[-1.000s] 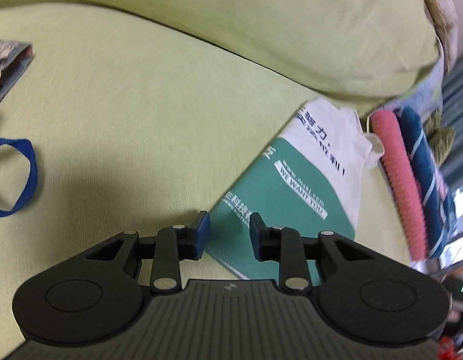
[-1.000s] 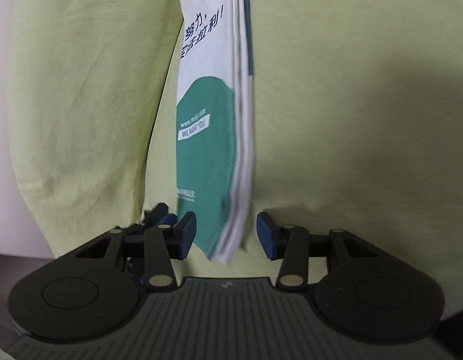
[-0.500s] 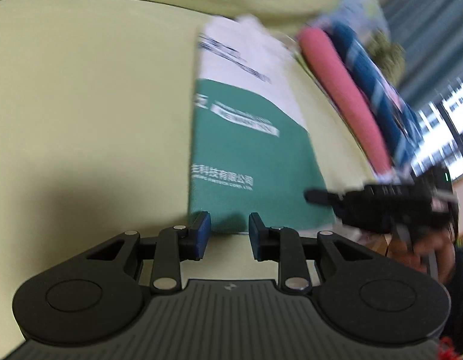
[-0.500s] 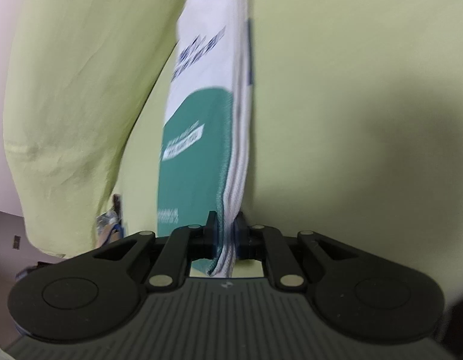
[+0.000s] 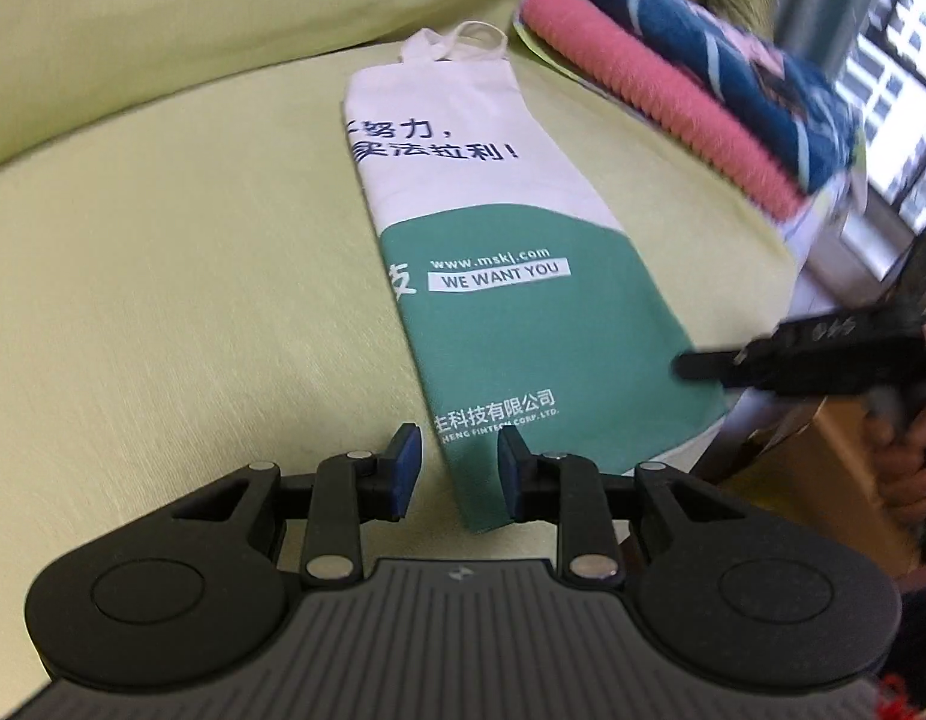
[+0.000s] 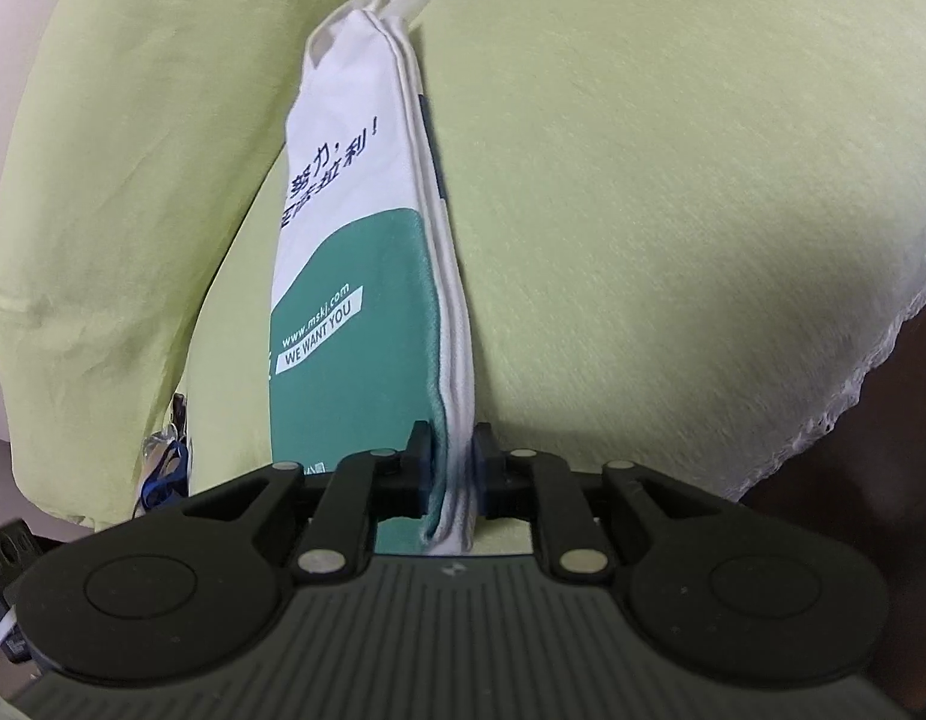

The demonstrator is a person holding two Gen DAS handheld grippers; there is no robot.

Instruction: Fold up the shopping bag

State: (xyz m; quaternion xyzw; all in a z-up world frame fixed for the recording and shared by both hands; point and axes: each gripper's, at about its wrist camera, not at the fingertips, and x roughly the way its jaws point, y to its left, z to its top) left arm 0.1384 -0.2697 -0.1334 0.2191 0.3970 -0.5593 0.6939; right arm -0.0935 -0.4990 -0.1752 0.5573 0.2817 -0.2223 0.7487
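— Where's the bag?

— The shopping bag [image 5: 511, 276] lies folded into a long strip on the green cushion [image 5: 181, 312], handles at the far end, the green printed half near me. A stack of folded towels [image 5: 691, 90] sits to its far right.

— What's your right gripper doing?

— My right gripper [image 6: 453, 468] has the bag's near edge between its pads; the jaws are opening a little, yet the pads touch the layered cloth on both sides.

— And the left?

— My left gripper [image 5: 454, 471] is released, jaws apart, holding nothing. The bag's near left corner shows between its fingers.
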